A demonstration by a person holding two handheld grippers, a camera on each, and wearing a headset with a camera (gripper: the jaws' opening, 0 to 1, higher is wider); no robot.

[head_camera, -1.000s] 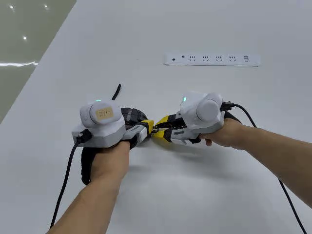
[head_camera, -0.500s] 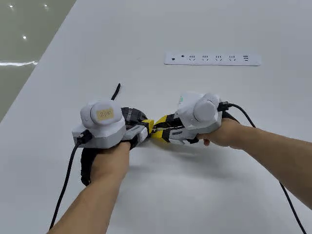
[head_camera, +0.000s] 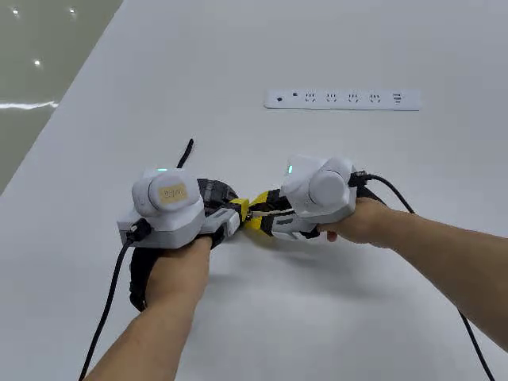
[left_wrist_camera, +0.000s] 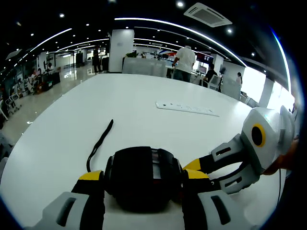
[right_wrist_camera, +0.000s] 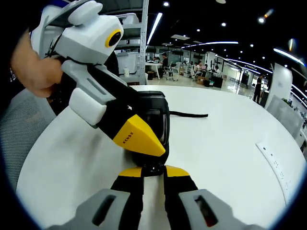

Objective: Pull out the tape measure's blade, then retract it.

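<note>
tape measure [head_camera: 213, 190] mostly behind left tongs [head_camera: 236, 210] | blade too small to tell

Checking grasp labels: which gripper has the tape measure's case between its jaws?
The left gripper: its jaws straddle the black tape measure case. The right gripper has its jaws nearly together at the case's front end.

A large open-plan office is shown: a broad white worktable [head_camera: 238, 48] carrying a flat white multi-socket power strip [head_camera: 341, 98], a glossy grey polished floor [head_camera: 40, 79], long ceiling light strips [left_wrist_camera: 182, 26], a square ceiling air vent [left_wrist_camera: 207, 14], and distant desks with office chairs [right_wrist_camera: 201, 77] where standing people [left_wrist_camera: 184, 61] are seen.
</note>
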